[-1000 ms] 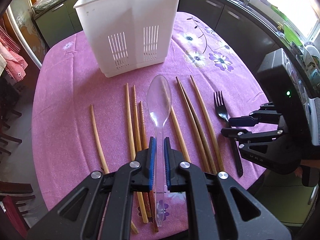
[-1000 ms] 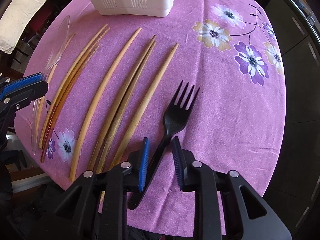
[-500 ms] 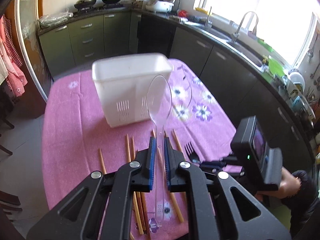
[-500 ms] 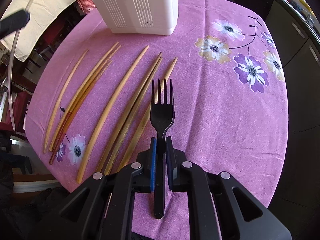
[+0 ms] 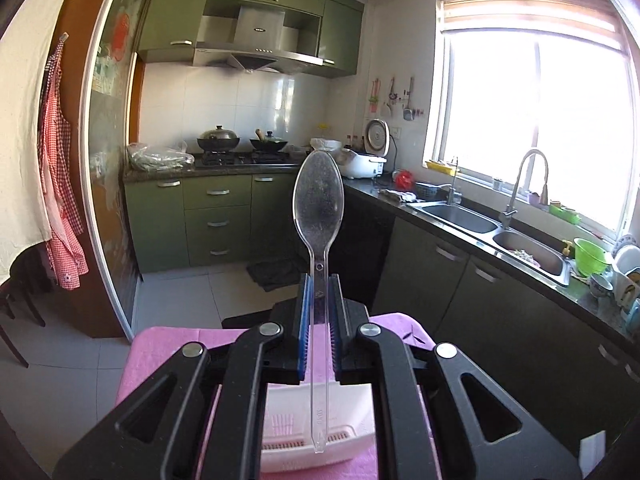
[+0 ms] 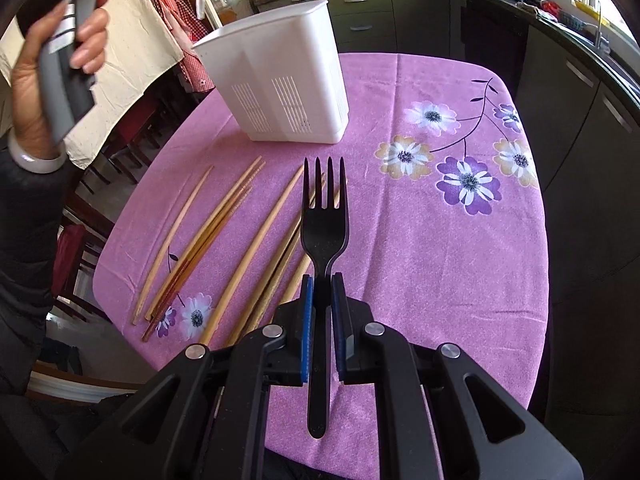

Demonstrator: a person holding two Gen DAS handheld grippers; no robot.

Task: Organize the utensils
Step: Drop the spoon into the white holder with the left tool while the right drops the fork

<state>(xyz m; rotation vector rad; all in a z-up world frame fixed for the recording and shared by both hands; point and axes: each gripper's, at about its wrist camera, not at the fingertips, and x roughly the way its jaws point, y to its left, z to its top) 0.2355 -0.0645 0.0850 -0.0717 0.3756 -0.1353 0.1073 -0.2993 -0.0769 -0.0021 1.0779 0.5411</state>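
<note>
The right gripper [image 6: 320, 292] is clamped on a black fork [image 6: 323, 224], held above the desk's near edge. Chopsticks [image 6: 224, 236] lie on the pink tablecloth [image 6: 460, 260]. Beyond stands a white utensil holder [image 6: 280, 84]. The left gripper [image 5: 319, 300] is clamped on a clear spoon [image 5: 319, 208].

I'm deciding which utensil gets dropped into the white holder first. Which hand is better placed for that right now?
Probably the left. Its gripper, shut on the clear spoon, is raised with the white holder right beneath it. The right gripper, shut on the black fork, sits short of the holder, over the chopsticks.
</note>
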